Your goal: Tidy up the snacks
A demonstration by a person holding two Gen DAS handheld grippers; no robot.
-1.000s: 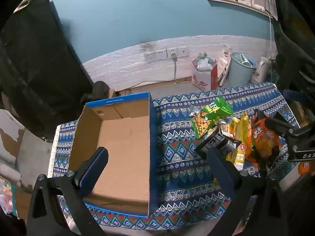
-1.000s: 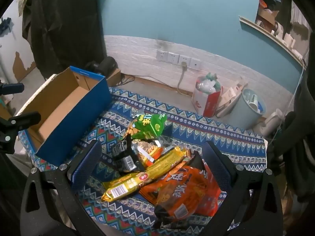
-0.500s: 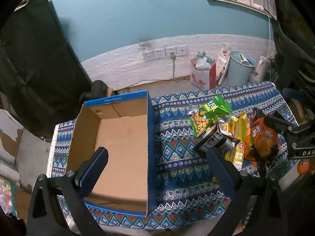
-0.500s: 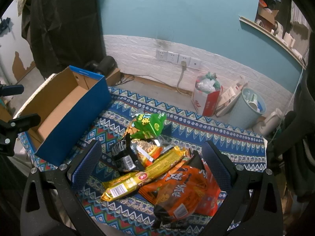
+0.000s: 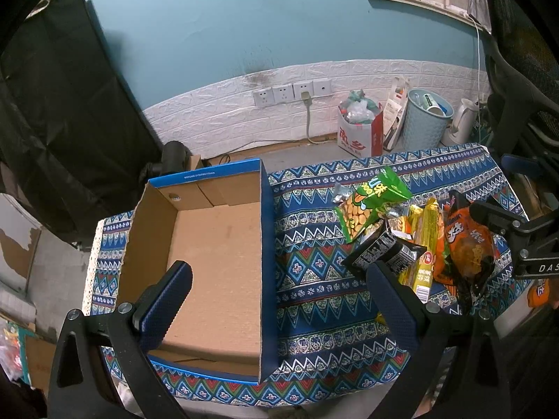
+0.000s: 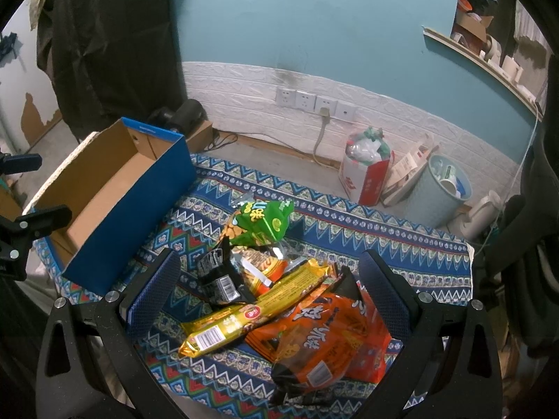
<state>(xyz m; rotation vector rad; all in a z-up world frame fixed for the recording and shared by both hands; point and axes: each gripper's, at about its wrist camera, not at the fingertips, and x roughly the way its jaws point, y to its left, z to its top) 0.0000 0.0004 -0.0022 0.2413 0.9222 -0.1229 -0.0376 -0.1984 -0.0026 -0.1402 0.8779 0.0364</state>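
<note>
Several snacks [image 6: 279,289] lie heaped just right of the empty box [image 5: 216,244]; both my grippers hang spread, holding nothing. I should pinch the top orange bag [image 6: 314,335] mid-body with my right gripper [image 6: 269,289].

Box [image 5: 209,265]: open cardboard carton, blue outside, brown inside, nothing in it; sits on the left part of the table [image 5: 314,279].
Green bag [image 6: 260,221]: bright green snack pack with yellow lettering, farthest of the pile, nearest the wall.
Black pack [image 6: 220,277]: small, dark, barcode up, on the pile's left edge, closest to the box.
Yellow pack [image 6: 251,314]: long gold wrapper lying diagonally across the pile, barcode end toward the near edge.
Orange bags [image 6: 321,338]: crinkled, overlapping, at the near right of the pile.
</note>
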